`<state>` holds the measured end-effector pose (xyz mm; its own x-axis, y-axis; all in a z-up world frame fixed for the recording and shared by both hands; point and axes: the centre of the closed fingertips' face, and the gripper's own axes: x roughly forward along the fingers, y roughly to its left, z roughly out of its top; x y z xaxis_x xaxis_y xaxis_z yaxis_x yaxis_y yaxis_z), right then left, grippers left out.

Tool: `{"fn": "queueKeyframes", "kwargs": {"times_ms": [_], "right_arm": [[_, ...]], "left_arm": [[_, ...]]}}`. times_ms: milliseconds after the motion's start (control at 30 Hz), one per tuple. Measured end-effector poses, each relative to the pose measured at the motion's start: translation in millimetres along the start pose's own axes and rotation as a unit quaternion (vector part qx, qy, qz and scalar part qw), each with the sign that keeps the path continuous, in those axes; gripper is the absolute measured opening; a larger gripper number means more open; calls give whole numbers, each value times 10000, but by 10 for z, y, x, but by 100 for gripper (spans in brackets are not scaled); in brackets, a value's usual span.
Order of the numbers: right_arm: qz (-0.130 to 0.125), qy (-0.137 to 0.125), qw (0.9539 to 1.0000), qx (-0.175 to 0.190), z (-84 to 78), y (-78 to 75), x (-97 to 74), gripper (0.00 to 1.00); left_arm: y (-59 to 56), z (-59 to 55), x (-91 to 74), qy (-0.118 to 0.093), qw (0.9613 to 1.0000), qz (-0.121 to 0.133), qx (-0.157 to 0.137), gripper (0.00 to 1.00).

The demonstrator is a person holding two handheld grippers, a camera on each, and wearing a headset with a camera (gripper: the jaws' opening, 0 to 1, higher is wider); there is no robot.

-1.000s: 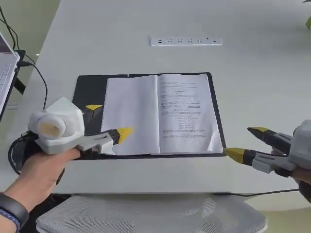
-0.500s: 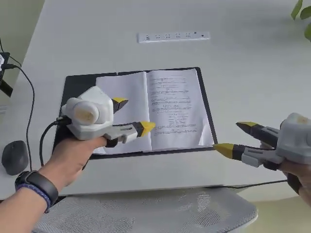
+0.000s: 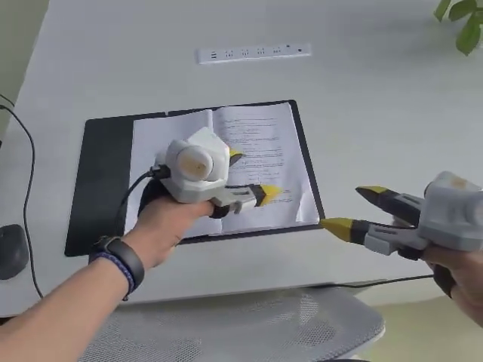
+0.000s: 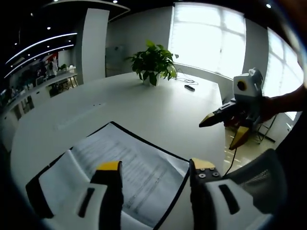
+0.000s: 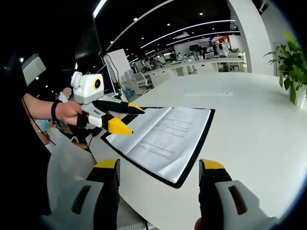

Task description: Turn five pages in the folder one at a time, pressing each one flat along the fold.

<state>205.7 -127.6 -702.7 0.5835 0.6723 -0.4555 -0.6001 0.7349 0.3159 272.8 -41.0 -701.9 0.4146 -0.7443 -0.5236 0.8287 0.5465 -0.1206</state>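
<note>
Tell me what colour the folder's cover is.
Black; the folder's cover shows best in the head view, left of the white pages.

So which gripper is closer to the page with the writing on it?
Left. The left gripper is right over the printed page, jaws open. The right gripper hovers off past the folder's lower right corner, above the bare table, jaws open too.

**Colours on the bench**

Black folder [image 3: 104, 188]. The right page [image 3: 266, 162] is white with fine grey print, the left page [image 3: 155, 147] plain white. The left gripper [image 3: 253, 176] and right gripper [image 3: 351, 207] have pale grey bodies, black jaws and yellow tips. Off-white table [image 3: 377, 98], white power strip [image 3: 253, 53], green plant [image 3: 462, 23] far right.
</note>
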Motion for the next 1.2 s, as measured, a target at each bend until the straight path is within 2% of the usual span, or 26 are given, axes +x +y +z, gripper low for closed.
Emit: {"fn": "queueKeyframes", "kwargs": {"times_ms": [167,200,233,333,467,567,700,800,933,1100,1133,1200], "right_arm": [[-12,-16,10000,44,-12,-42,-27,65],[-7,-18,10000,47,-13,-42,-29,65],[-2,-18,10000,53,-15,-42,-30,65],[7,12,10000,77,-40,-55,-36,65],[24,-8,9999,142,-40,-59,-49,64],[31,-11,9998,177,-59,-99,-63,64],[40,-1,9998,211,-76,-133,-67,63],[46,30,9998,213,-86,-172,-65,62],[44,3,9996,294,-59,-231,-78,59],[82,-27,9995,297,-36,-263,-82,59],[90,-18,9995,293,-40,-270,-77,59],[105,4,9995,294,-43,-274,-67,59]], "left_arm": [[-116,-111,242,152,9999,-41,-61,50],[-132,-174,315,184,9998,-58,-86,49],[-143,-186,335,195,9998,-61,-89,49],[-249,-311,493,352,9993,-118,-102,47],[-317,-452,598,567,9982,-133,-133,40],[-334,-557,664,674,9975,-96,-188,39],[-359,-619,732,757,9969,-41,-189,37],[-354,-672,786,814,9964,41,-239,35],[-314,-776,842,948,9946,271,-331,30],[-311,-780,857,792,9935,698,-423,29],[-331,-787,863,792,9935,765,-289,29],[-367,-791,869,795,9935,776,-236,31]]}}
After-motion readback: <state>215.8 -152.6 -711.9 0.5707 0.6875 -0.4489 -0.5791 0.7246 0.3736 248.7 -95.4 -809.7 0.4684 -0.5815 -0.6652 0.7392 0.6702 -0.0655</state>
